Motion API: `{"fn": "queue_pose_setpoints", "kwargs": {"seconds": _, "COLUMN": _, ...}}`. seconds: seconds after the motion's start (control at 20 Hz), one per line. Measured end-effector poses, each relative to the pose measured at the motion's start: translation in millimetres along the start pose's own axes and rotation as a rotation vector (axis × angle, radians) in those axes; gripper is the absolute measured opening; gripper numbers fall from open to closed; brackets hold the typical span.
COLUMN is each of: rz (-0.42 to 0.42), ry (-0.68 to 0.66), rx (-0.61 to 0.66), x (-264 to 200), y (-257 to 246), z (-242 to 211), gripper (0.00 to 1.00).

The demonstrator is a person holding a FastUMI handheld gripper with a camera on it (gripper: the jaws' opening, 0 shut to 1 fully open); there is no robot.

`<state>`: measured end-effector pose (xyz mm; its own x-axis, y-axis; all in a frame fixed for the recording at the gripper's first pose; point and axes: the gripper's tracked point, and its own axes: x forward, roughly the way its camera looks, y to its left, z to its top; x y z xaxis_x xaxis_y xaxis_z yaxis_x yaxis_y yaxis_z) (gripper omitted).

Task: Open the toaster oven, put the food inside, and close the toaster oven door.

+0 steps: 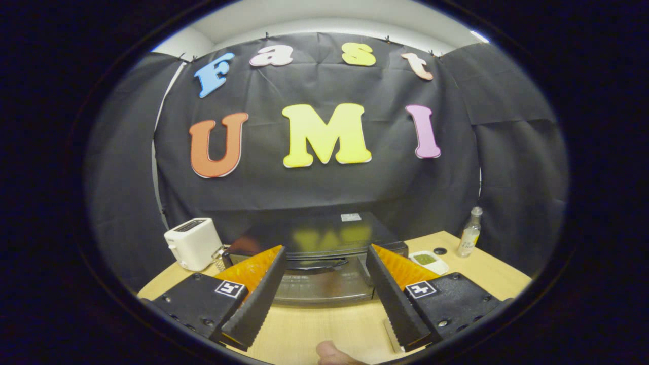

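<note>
Gripper (pixel 324 253): fingers wide apart, holding nothing.
Toaster oven (pixel 324 238): door shut, just ahead of fingers.
Food dish (pixel 428 261): beside oven.

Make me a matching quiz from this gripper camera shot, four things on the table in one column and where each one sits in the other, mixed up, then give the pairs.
Things:
1. toaster oven
2. white toaster
3. clear bottle
4. white dish of green food

Places:
A. far corner of the table, beyond the dish
B. straight ahead of the open gripper, seen between its fingers
C. close beside the oven, just past the right finger
D. past the left finger, on the oven's other side

Pairs: 1-B, 2-D, 3-A, 4-C
</note>
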<state>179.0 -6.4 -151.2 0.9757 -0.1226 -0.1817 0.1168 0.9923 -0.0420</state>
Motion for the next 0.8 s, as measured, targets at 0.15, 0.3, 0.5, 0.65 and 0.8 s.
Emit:
{"fn": "queue_pose_setpoints", "kwargs": {"seconds": 0.15, "rz": 0.002, "ry": -0.097, "rx": -0.023, "x": -52.8, "y": -7.4, "z": 62.3, "gripper": 1.0}}
{"fn": "queue_pose_setpoints", "kwargs": {"seconds": 0.3, "rz": -0.001, "ry": -0.181, "rx": -0.052, "x": -107.0, "y": -15.1, "z": 101.8, "gripper": 0.99}}
{"fn": "queue_pose_setpoints", "kwargs": {"seconds": 0.5, "rz": 0.003, "ry": -0.26, "rx": -0.058, "x": -174.6, "y": -22.6, "z": 143.4, "gripper": 0.99}}
{"fn": "queue_pose_setpoints", "kwargs": {"seconds": 0.65, "rz": 0.024, "ry": -0.288, "rx": -0.073, "x": -209.0, "y": -20.6, "z": 154.3, "gripper": 0.99}}
{"fn": "queue_pose_setpoints", "kwargs": {"seconds": 0.8, "rz": 0.055, "ry": -0.304, "rx": -0.104, "x": -230.7, "y": -9.8, "z": 155.1, "gripper": 0.99}}
